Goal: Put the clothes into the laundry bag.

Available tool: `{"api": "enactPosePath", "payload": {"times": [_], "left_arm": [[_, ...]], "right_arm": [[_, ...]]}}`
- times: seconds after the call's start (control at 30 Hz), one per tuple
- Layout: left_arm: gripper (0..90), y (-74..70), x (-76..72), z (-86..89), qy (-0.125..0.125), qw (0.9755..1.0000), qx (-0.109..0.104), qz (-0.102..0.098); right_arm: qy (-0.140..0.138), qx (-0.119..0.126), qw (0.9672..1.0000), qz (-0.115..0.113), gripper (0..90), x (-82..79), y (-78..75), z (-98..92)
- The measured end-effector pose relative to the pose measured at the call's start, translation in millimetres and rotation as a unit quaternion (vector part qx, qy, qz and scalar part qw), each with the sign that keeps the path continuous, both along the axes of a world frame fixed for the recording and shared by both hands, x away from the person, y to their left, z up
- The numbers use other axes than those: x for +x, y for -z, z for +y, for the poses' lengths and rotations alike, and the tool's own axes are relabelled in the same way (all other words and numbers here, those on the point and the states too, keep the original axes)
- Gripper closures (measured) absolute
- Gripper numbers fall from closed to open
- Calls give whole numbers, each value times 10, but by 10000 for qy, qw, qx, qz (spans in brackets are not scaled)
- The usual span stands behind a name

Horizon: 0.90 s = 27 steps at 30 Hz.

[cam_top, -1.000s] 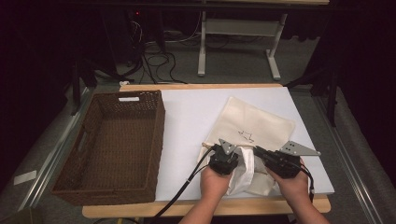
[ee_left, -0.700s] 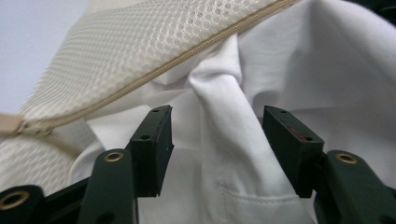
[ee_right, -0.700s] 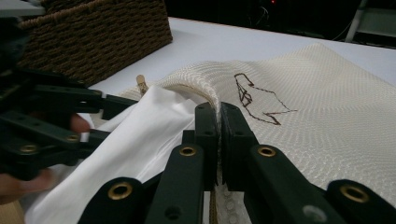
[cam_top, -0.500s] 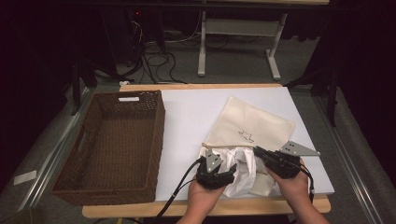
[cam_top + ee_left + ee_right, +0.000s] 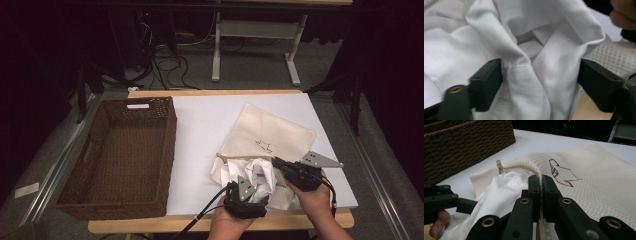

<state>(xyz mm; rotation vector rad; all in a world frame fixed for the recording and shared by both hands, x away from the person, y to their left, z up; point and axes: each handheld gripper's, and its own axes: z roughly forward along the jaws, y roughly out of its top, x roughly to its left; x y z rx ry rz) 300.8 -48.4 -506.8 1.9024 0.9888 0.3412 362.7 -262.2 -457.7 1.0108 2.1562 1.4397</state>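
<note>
A cream mesh bag (image 5: 272,132) with a dark drawing lies on the white table, its zipped mouth toward me. A white garment (image 5: 257,172) bulges out of that mouth. My right gripper (image 5: 277,164) is shut on the bag's upper rim (image 5: 541,182), next to the zip band, and holds it raised. My left gripper (image 5: 254,189) sits at the near edge with its jaws just opened. A fold of the white cloth (image 5: 524,37) lies loosely between its jaws (image 5: 539,80), not pinched.
A brown wicker basket (image 5: 167,145) stands empty on the left of the table (image 5: 200,120), close to the bag. The zip pull (image 5: 498,165) sticks up at the bag's left corner. The wooden front edge (image 5: 320,220) is just under both hands.
My left gripper has drawn back toward the near edge and its jaws have opened, letting go of the white cloth. More garment now shows outside the bag's mouth. The right gripper has stayed put.
</note>
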Motion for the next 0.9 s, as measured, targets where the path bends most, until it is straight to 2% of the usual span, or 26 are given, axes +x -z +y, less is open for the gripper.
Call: {"api": "enactPosePath", "payload": {"times": [0.1, 0.13, 0.17, 0.2, 0.27, 0.43, 0.5, 0.67, 0.9], "left_arm": [[477, 18, 21, -17, -73, 9999, 110, -51], [562, 20, 62, -3, -145, 9996, 238, -59], [641, 13, 90, 14, -163, 9995, 260, -41], [713, -3, 118, 38, -162, 9996, 232, -10], [789, -48, 176, 77, -205, 9997, 155, 34], [827, -186, 293, 127, -404, 9991, -17, -91], [827, -198, 317, 116, -425, 9991, -31, -73], [821, -130, 439, -47, -454, 9989, 95, 7], [809, -133, 587, -200, -568, 9981, 254, 19]], "right_arm": [[-1, 12, 10000, 11, 878, -2, -2, 4], [-2, 5, 10000, 0, 878, -4, -3, 4], [-6, 6, 10000, 2, 878, -5, -4, 4], [-4, 8, 10000, 4, 878, -5, -4, 2], [-10, 6, 10000, -9, 878, -3, -5, 0], [-5, 6, 10000, -33, 879, 0, -8, 2], [2, 12, 10000, -37, 879, -1, -12, 2], [-1, 48, 10000, -64, 880, -10, -34, -8], [-4, 87, 9999, -91, 880, -18, -47, -26]]}}
